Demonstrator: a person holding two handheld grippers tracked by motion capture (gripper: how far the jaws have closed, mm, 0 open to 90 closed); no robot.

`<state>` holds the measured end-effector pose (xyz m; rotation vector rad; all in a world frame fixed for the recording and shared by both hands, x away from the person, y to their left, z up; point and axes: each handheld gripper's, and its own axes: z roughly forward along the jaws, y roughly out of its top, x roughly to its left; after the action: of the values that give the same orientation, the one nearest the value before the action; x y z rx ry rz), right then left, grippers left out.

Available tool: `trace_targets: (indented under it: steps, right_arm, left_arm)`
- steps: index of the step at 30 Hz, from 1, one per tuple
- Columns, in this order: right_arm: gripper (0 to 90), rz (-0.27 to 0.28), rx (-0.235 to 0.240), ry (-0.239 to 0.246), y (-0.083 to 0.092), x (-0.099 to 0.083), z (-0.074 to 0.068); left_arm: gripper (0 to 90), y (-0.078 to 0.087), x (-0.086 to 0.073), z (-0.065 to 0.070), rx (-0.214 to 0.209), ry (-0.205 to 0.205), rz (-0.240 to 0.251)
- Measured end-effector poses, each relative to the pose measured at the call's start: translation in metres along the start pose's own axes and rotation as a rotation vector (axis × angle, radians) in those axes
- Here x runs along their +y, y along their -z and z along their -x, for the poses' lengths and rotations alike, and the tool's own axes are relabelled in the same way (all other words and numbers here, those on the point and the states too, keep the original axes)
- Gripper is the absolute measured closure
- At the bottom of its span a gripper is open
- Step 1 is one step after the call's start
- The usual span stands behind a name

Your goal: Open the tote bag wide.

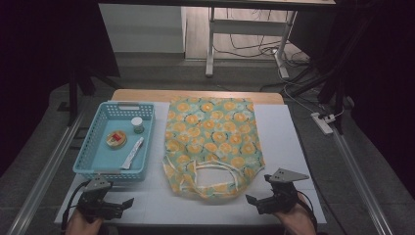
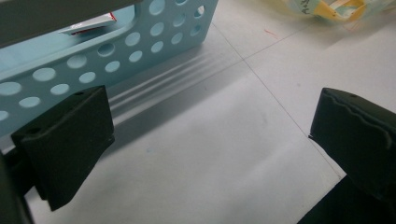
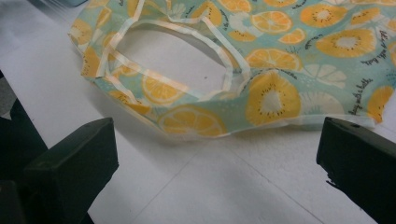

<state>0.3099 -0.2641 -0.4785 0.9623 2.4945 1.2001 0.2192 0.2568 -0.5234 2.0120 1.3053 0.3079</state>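
One blue basket (image 1: 91,147) holds three things: one small jar (image 1: 137,125), one round tin (image 1: 116,139) and one white tube (image 1: 132,153). One fruit-print bag (image 1: 213,134) lies beside it.

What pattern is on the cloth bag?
Orange citrus slices on teal bag, clearest in the right gripper view.

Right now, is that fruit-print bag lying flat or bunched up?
Mostly flat: the bag is spread on the table, handles rumpled at its near end.
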Motion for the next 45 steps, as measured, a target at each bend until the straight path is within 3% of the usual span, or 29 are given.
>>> trace_targets:
  steps: [13, 22, 35, 38, 42, 44, 45]
  right_arm:
    - [0.0, -0.012, 0.057, 0.04, -0.011, 0.012, -0.01]
    - [0.0, -0.038, 0.105, 0.081, -0.027, 0.024, -0.022]
    - [0.0, -0.127, 0.18, 0.161, -0.065, 0.03, -0.041]
    - [3.9, -0.157, 0.198, 0.179, -0.073, 0.028, -0.045]
    - [15.4, -0.198, 0.232, 0.202, -0.081, 0.026, -0.048]
    - [26.3, -0.196, 0.244, 0.212, -0.081, 0.027, -0.05]
    - [26.3, -0.196, 0.244, 0.212, -0.081, 0.027, -0.05]
  left_arm:
    - [0.0, 0.0, 0.0, 0.0, -0.001, -0.001, -0.002]
    - [0.0, 0.0, 0.0, 0.0, -0.002, 0.002, -0.002]
    - [0.0, -0.001, 0.0, 0.0, -0.004, 0.002, -0.003]
    - [0.0, -0.001, 0.0, 0.0, -0.005, 0.0, -0.005]
    - [0.0, -0.001, 0.0, 0.0, -0.006, -0.002, -0.007]
    - [0.0, -0.001, 0.0, 0.0, -0.006, -0.004, -0.007]
    - [0.0, -0.001, 0.0, 0.0, -0.006, -0.005, -0.007]
